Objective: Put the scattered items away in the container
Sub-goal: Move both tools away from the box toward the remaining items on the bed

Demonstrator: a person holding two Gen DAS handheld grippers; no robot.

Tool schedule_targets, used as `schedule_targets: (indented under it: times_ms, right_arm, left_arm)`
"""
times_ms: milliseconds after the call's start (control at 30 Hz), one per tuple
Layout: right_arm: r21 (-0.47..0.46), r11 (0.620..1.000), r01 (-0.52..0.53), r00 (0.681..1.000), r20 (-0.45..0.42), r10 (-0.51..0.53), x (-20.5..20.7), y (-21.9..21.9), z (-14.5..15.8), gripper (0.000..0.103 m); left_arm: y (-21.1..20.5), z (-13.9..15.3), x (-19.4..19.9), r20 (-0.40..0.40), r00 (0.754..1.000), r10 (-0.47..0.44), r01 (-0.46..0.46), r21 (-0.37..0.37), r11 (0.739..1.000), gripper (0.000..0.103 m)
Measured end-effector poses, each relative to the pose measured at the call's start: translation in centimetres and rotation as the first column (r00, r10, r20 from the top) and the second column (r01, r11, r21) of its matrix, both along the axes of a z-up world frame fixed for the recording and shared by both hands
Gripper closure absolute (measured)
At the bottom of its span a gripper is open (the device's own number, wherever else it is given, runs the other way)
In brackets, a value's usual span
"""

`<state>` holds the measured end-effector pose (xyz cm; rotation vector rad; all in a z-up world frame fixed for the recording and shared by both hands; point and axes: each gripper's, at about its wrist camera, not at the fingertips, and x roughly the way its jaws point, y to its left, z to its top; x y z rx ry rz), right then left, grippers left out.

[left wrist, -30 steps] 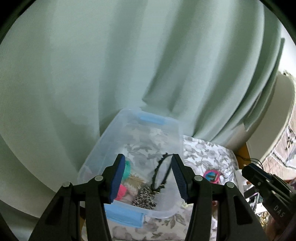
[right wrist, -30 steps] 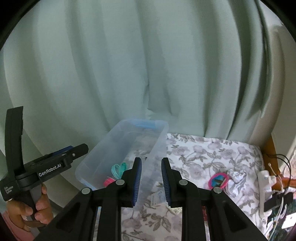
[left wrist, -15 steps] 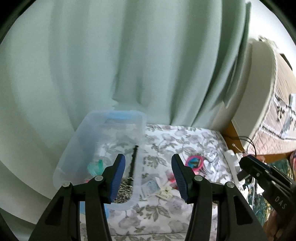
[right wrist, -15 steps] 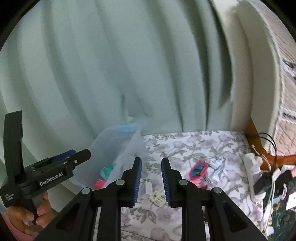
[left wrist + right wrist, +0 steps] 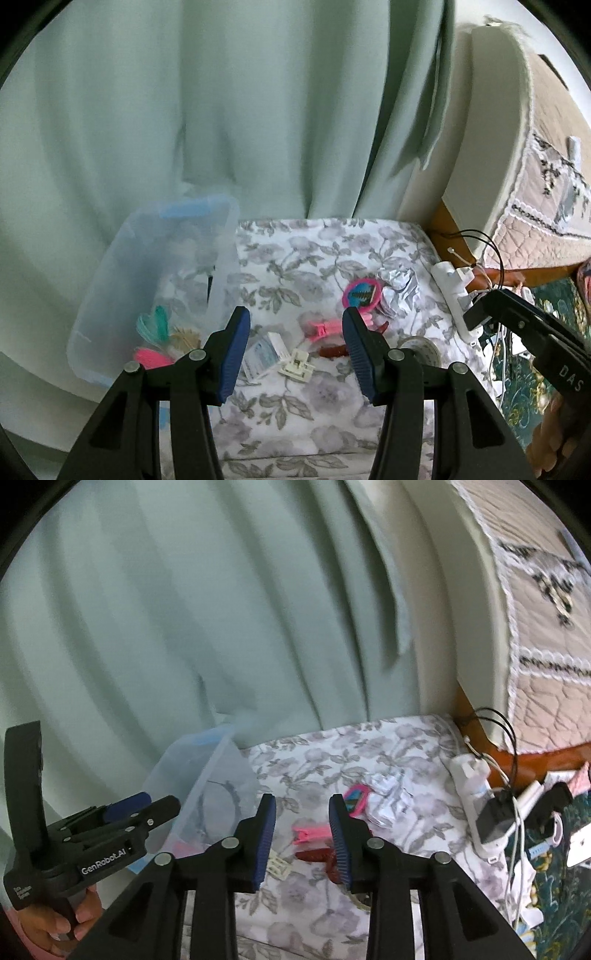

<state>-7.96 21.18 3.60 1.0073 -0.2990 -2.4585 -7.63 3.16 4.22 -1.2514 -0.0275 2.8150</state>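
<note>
Both jaws stand wide and empty, above the loose items right of the bin (image 5: pixel 122 280).
The pink clip (image 5: pixel 308 832) lies between the right gripper (image 5: pixel 303 840) fingers' line; lower straight, close across its narrow body, avoid the red clip (image 5: pixel 317 854) touching it. The left gripper (image 5: pixel 293 354) waits.

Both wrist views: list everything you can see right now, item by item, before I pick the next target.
Container: one, clear with blue handles, left on cloth; holds teal, pink, tan items.
Pink clip: one, mid-cloth.
Red clip: one, beside pink clip.
Round pink case: one, right of centre.
Crumpled foil: one, silver, next to case.
White packet: one, near container.
Cream clip: one, front.
Tape roll: one, clear, front right.
Power strip: one, white, right edge.
Curtain: green, behind.
Left gripper: open, empty.
Right gripper: open, empty.
</note>
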Motion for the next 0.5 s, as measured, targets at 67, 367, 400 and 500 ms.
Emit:
schedule_targets:
  times_ms: [67, 367, 400, 500]
  right_arm:
    - [-0.001, 1.000, 0.016, 1.000, 0.015, -0.016, -0.3, 0.8, -0.6, 0.069]
    - [0.023, 0.997, 0.078, 0.990, 0.118, -0.080, -1.6, 3.5, -4.2, 0.069]
    - [0.030, 0.996, 0.081, 0.988, 0.131, -0.085, -1.7, 3.6, -4.7, 0.069]
    - [0.051, 0.995, 0.089, 0.981, 0.169, -0.096, -2.1, 4.0, -6.4, 0.069]
  left_arm:
    - [-0.1, -0.7, -0.3, 0.023, 1.000, 0.017, -0.017, 0.018, 1.000, 0.050]
    - [-0.1, -4.9, -2.1, 0.155, 0.987, 0.041, -0.054, 0.082, 0.995, 0.050]
    - [0.0, -5.4, -2.2, 0.166, 0.985, 0.039, -0.054, 0.081, 0.995, 0.050]
    - [0.1, -6.9, -2.6, 0.200, 0.979, 0.035, -0.051, 0.076, 0.996, 0.050]
